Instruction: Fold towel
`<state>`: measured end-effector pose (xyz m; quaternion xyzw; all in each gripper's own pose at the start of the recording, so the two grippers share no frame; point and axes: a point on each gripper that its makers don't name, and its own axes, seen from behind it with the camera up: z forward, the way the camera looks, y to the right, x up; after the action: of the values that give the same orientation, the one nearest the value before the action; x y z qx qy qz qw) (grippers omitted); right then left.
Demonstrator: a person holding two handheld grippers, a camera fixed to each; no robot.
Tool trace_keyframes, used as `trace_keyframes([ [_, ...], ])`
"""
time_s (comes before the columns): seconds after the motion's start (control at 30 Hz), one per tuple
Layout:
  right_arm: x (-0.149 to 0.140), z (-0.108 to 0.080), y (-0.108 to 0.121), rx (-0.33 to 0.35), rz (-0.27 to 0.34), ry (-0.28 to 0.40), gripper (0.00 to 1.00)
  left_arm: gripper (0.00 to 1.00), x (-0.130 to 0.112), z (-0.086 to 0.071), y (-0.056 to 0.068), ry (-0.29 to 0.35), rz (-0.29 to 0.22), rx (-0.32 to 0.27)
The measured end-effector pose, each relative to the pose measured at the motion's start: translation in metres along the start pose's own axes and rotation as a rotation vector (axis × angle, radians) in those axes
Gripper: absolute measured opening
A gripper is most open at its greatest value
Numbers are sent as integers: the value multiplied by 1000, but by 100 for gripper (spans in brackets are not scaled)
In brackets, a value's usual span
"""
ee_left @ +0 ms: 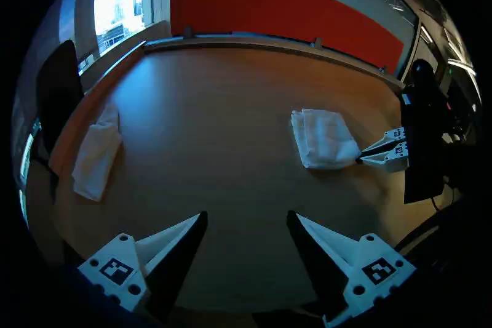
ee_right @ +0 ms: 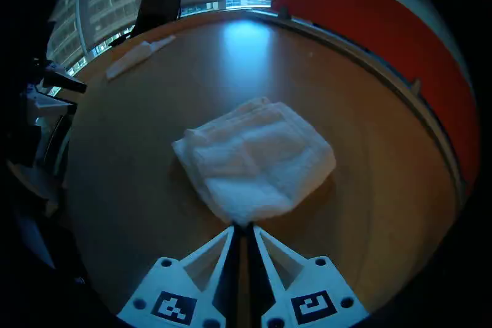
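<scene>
A white towel (ee_right: 258, 159) lies folded into a thick rectangle on the wooden table (ee_right: 369, 162). My right gripper (ee_right: 245, 228) is shut, its tips right at the towel's near corner; whether any cloth is pinched I cannot tell. In the left gripper view the same towel (ee_left: 324, 137) sits right of centre, with the right gripper (ee_left: 363, 156) touching its right edge, held by a dark-sleeved arm (ee_left: 424, 143). My left gripper (ee_left: 246, 220) hangs open over bare table, well short of the towel, with nothing between its fingers.
A second white towel (ee_left: 95, 156) lies loosely folded near the table's left edge, seen far off as a second towel (ee_right: 136, 56) in the right gripper view. A red partition (ee_left: 283, 11) runs along the far edge. A dark chair (ee_left: 58, 91) stands by the windows.
</scene>
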<state>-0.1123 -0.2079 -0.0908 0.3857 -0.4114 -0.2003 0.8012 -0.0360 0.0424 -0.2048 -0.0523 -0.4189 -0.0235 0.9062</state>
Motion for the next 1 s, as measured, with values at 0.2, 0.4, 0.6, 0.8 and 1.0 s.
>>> trace_keyframes([
  [0.2, 31, -12, 11, -21, -16, 53, 6, 96, 2, 0, 2, 5, 5, -7],
  [0.4, 71, -35, 29, -54, -48, 110, 6, 96, 12, 0, 4, 20, 18, -15],
  [0.6, 107, -64, 51, -81, -59, 167, 6, 96, 24, 0, 10, 40, 31, -28],
  [0.8, 125, -98, 77, -108, -71, 199, 6, 96, 33, -1, 18, 54, 44, -44],
  [1.0, 126, -133, 110, -145, -76, 199, 6, 96, 39, -1, 23, 64, 46, -58],
])
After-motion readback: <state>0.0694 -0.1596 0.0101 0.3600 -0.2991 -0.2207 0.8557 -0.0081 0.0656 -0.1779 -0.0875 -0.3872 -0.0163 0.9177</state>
